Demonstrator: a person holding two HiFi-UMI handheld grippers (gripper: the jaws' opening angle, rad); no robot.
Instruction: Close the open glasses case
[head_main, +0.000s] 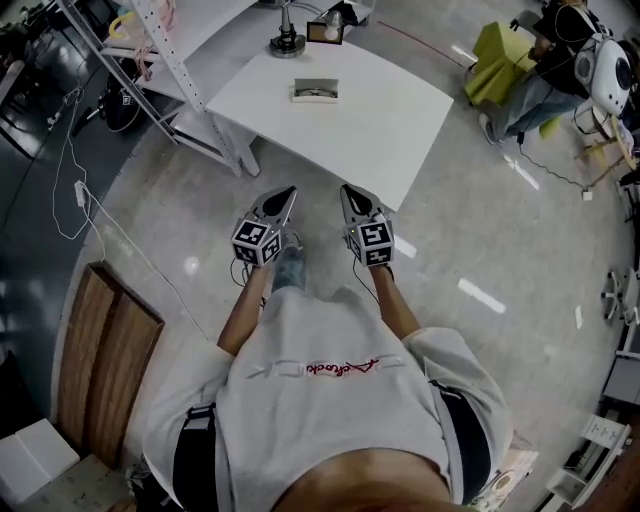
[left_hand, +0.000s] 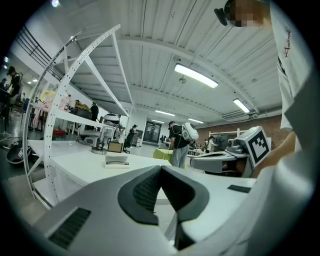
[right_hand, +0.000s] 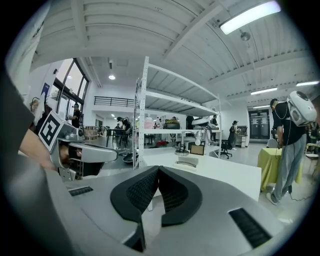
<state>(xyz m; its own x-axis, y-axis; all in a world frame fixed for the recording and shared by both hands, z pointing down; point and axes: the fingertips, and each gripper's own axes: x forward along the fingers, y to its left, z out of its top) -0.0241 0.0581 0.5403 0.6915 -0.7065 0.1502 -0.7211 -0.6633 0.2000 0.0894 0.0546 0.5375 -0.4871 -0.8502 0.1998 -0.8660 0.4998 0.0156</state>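
The open glasses case (head_main: 315, 91) is seen lying on the white desk (head_main: 395, 120), toward its far side. The left hand-held gripper (head_main: 283, 198) and right hand-held gripper (head_main: 351, 196) are held side by side before the desk's near corner, well apart from the case, each with jaws closed on nothing.

White table (head_main: 385, 120) standing on a pale glossy floor (head_main: 470, 230), open glasses case (head_main: 315, 91) lying near its middle, round-footed metal stand (head_main: 286, 42) at the far edge, small frame (head_main: 325, 32) just beside the stand
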